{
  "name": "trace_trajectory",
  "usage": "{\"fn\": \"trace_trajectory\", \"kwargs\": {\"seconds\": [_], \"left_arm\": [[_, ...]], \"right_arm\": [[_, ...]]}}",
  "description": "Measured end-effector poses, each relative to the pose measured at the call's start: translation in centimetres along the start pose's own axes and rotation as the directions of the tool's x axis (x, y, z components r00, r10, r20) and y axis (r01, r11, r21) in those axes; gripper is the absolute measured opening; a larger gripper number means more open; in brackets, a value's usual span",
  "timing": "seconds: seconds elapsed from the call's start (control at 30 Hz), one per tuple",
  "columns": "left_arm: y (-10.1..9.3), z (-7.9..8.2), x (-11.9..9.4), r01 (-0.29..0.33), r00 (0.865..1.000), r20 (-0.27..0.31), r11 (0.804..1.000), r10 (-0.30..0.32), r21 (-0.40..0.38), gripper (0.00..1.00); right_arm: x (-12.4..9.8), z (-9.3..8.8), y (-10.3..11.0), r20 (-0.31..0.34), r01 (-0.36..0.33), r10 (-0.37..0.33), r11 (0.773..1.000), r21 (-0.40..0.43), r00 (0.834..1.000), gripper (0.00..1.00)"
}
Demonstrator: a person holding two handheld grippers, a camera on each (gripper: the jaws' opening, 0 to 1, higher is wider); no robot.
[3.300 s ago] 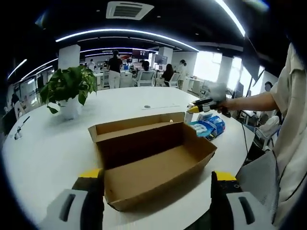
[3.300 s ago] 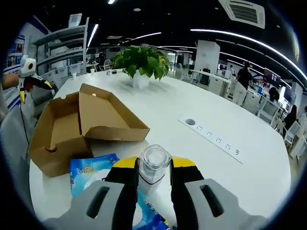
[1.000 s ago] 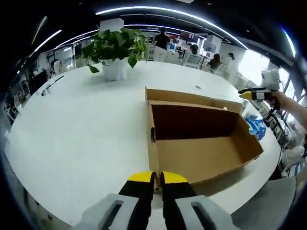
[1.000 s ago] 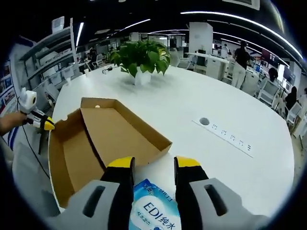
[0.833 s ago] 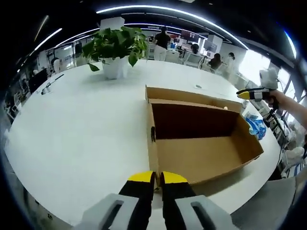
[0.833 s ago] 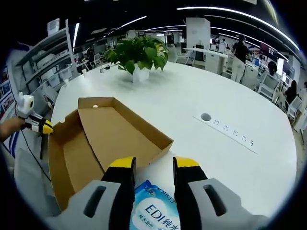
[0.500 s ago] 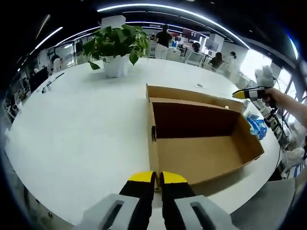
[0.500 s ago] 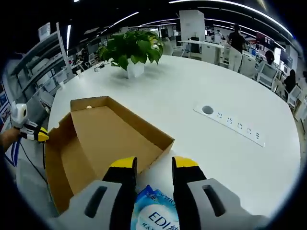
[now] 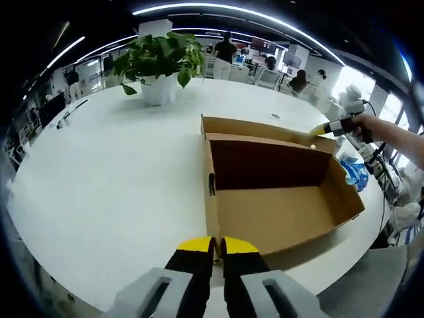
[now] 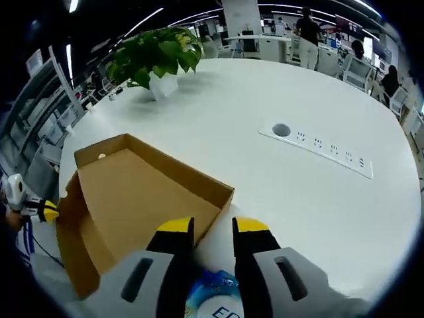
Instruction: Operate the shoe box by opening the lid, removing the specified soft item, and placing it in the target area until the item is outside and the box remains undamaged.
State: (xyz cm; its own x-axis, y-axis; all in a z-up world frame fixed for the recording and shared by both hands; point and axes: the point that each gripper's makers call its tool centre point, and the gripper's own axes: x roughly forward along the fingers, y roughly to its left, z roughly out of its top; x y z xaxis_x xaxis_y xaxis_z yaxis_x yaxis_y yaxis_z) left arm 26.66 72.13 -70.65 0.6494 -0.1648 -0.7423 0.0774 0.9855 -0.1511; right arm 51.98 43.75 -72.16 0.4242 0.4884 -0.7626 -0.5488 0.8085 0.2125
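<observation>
An open brown cardboard shoe box point(image 9: 278, 212) lies empty on the round white table point(image 9: 99, 185). My left gripper point(image 9: 217, 246) is shut on the box's near corner, its yellow tips pinching the wall edge. A blue soft wipes pack point(image 9: 354, 173) lies on the table past the box's far end. In the left gripper view, a hand holds the right gripper point(image 9: 321, 130) over the box's far rim. In its own view, the right gripper point(image 10: 212, 228) is open above the box point(image 10: 132, 199), with the blue pack point(image 10: 215, 295) low between its jaws. The left gripper point(image 10: 48, 211) sits at the box's far corner.
A potted green plant point(image 9: 159, 59) point(image 10: 156, 56) stands further back on the table. A flush socket strip point(image 10: 318, 149) runs beside the box. People and office chairs fill the background beyond the table's edge.
The right gripper has moved forward over the box's rim, its jaws slightly narrower, and the blue pack has slid lower in its view. The left gripper keeps its hold on the box corner.
</observation>
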Motion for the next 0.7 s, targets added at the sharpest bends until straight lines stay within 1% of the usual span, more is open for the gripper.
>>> {"fn": "trace_trajectory", "kwargs": {"seconds": [0.17,0.33,0.47,0.57,0.7], "left_arm": [[0.0,0.0,0.0,0.003,1.000,-0.001,1.000,-0.003,0.000,0.04],[0.0,-0.1,0.0,0.003,1.000,-0.006,1.000,-0.003,0.000,0.04],[0.0,-0.1,0.0,0.006,1.000,-0.003,1.000,-0.006,-0.005,0.04],[0.0,-0.1,0.0,0.007,1.000,-0.002,1.000,-0.007,-0.007,0.04],[0.0,-0.1,-0.1,0.006,1.000,0.001,1.000,-0.006,-0.001,0.04]], "right_arm": [[0.7,-0.2,0.0,-0.023,0.003,-0.002,0.998,0.066,1.000,0.18],[1.4,-0.8,-0.1,-0.064,0.013,-0.004,0.989,0.144,0.998,0.14],[1.6,-1.2,0.1,-0.077,0.012,0.002,0.984,0.180,0.997,0.12],[1.6,-1.2,0.3,-0.081,0.007,0.008,0.983,0.185,0.997,0.07],[1.4,-1.1,0.4,-0.078,0.017,-0.003,0.985,0.172,0.997,0.06]]}}
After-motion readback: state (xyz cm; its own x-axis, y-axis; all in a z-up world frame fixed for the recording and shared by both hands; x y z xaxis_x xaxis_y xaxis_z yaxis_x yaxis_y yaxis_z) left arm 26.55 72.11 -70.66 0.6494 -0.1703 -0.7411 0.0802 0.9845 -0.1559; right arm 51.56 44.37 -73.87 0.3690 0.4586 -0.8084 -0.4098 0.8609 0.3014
